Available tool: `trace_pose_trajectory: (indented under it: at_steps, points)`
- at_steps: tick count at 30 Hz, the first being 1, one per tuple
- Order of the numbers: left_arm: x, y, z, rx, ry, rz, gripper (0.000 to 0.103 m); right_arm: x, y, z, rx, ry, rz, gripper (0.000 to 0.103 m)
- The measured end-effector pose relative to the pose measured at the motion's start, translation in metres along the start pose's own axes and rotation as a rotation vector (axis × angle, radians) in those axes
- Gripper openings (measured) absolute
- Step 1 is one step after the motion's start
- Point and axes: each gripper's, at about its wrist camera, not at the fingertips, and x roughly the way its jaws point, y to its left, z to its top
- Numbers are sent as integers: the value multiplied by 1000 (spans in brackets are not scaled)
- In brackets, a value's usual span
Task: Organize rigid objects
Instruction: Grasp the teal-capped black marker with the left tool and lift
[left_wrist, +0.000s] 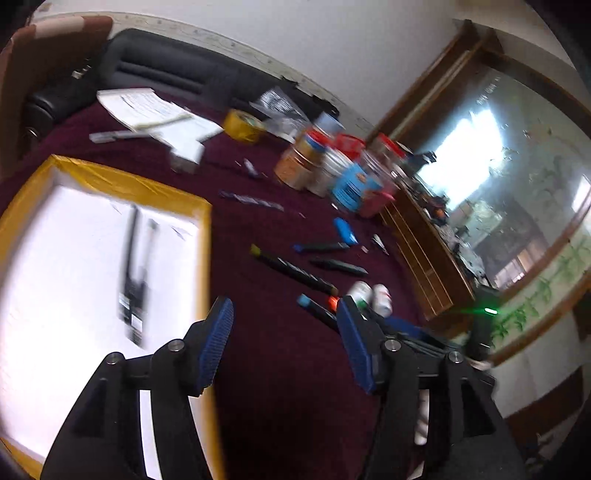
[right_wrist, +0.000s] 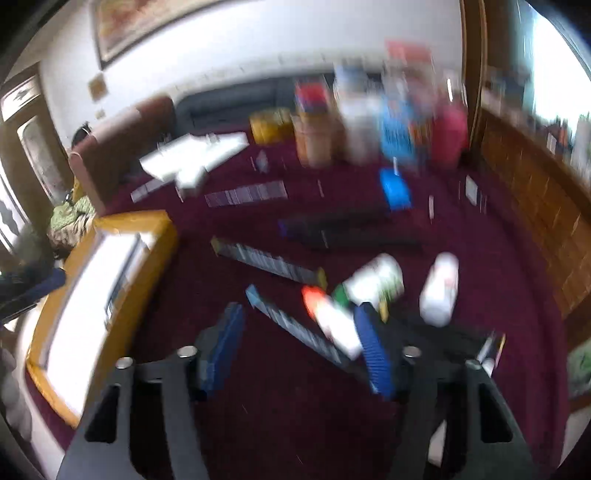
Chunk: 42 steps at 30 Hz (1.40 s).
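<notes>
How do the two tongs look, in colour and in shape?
Both are alike. The left tongs have black angular link arms joined by round silver pins, and two flat fingers faced with ribbed blue pads. The right tongs show the same black frame, silver pins and ribbed blue pads, though blurred.

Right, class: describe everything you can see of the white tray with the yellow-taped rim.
The tray is shallow and rectangular, with a bright white floor and raised edges wrapped in glossy yellow tape. It lies flat on the dark red cloth, left of the scattered markers. One dark, slim, pen-like item lies inside on its floor; blur hides the details. In the left wrist view one finger of the left tool overlaps its near edge; contact cannot be told.
</notes>
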Motion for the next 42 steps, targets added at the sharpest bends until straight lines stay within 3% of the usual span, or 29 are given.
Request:
trace_pose_trajectory:
  at_steps: [2,6,8,10,12,14,17,22,24,28,30,33,37,42]
  points:
    - [8,-16,-14,6,19,-22,57,19,-16,-7,25,53,10,35]
    - [33,-38,-37,37,85,-13,57,47,-23,-19,0,94,-25,33]
    - [42,-44,-42,38,112,5,57,48,-22,-23,-1,78,-14,24]
    - [46,-47,-46,51,123,32,57,44,-18,-30,5,116,100,14]
    - [52,-50,-48,65,132,55,57,39,-4,-42,-19,164,231,14]
    - [60,-54,-49,81,141,76,57,30,3,-50,-68,169,272,14]
    - [77,-64,-52,124,170,108,57,11,-15,-51,-17,141,362,15]
    - [117,-81,-67,170,258,139,57,-21,-68,-44,39,27,206,16]
    - [135,-94,-74,200,280,162,57,-28,-84,-40,76,8,191,16]
    - [168,-117,-86,293,288,267,59,-40,-109,-39,123,-37,133,16]
    - [175,-128,-92,383,256,304,27,-45,-117,-42,154,-47,126,16]
    - [165,-125,-97,429,252,263,12,-50,-129,-45,172,-47,110,16]
    - [146,-108,-96,396,266,234,12,-47,-133,-50,172,-36,141,16]
    - [113,-92,-89,255,229,117,12,-19,-98,-41,100,16,180,16]
